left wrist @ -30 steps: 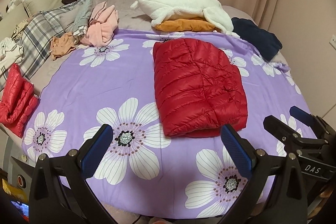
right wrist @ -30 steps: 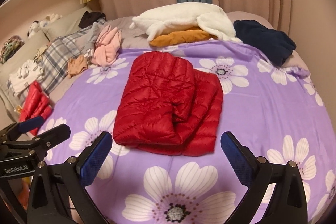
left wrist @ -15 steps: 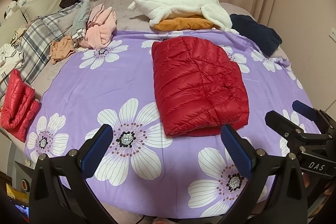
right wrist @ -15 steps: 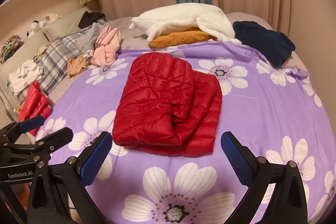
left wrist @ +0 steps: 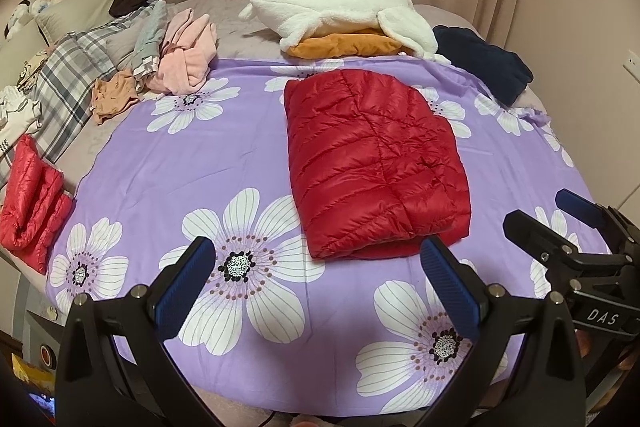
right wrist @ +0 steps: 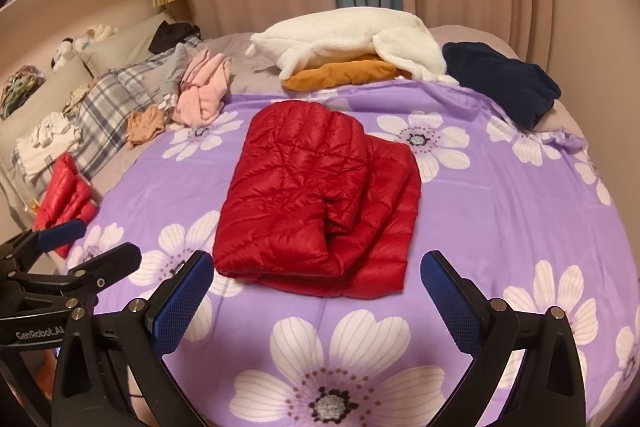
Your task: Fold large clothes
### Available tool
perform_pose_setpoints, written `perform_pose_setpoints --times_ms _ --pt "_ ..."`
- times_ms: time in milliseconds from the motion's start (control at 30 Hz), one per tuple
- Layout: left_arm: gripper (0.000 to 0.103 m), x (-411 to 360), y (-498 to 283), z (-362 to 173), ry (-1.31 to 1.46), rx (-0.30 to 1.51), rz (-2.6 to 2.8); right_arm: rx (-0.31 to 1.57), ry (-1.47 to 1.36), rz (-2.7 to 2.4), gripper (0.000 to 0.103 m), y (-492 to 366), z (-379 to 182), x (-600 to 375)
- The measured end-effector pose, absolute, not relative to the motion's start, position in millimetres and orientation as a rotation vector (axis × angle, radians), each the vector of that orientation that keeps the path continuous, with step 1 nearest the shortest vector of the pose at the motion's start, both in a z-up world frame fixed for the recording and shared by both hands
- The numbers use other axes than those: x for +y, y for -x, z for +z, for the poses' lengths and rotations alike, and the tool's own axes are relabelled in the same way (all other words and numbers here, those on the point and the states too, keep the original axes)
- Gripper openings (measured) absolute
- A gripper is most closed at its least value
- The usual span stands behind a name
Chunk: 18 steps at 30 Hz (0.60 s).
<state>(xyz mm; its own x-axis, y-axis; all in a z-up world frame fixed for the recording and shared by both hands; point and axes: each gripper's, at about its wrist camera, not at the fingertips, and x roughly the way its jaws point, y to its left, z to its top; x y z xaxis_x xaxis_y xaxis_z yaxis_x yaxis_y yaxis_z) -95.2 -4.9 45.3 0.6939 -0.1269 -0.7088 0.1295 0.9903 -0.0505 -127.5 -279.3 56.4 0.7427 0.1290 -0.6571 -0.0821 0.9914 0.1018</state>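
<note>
A red quilted down jacket [left wrist: 372,163] lies folded into a thick rectangle on the purple flowered bedsheet [left wrist: 208,163]; it also shows in the right wrist view [right wrist: 316,203], with layered edges on its right side. My left gripper [left wrist: 316,279] is open and empty, held above the sheet just short of the jacket's near edge. My right gripper [right wrist: 316,291] is open and empty, also near the jacket's near edge. Each gripper shows in the other's view, the right one [left wrist: 560,223] at the right and the left one [right wrist: 76,247] at the left.
A white fleece [left wrist: 340,11] on an orange garment [left wrist: 344,45] and a navy garment [left wrist: 484,63] lie at the far side. Pink clothes [left wrist: 188,55], a plaid blanket [left wrist: 76,75] and a second red jacket [left wrist: 32,195] lie at the left edge.
Both grippers have drifted slightly, so the view has risen and shifted a little. The jacket has not moved and both grippers stay open.
</note>
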Motion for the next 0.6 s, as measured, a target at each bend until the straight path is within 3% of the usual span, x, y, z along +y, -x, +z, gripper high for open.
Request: perform_pose_setpoints --times_ms 600 --pt "0.103 -11.1 97.1 45.2 -0.011 0.775 -0.150 0.726 -0.072 0.118 0.102 127.9 56.1 -287.9"
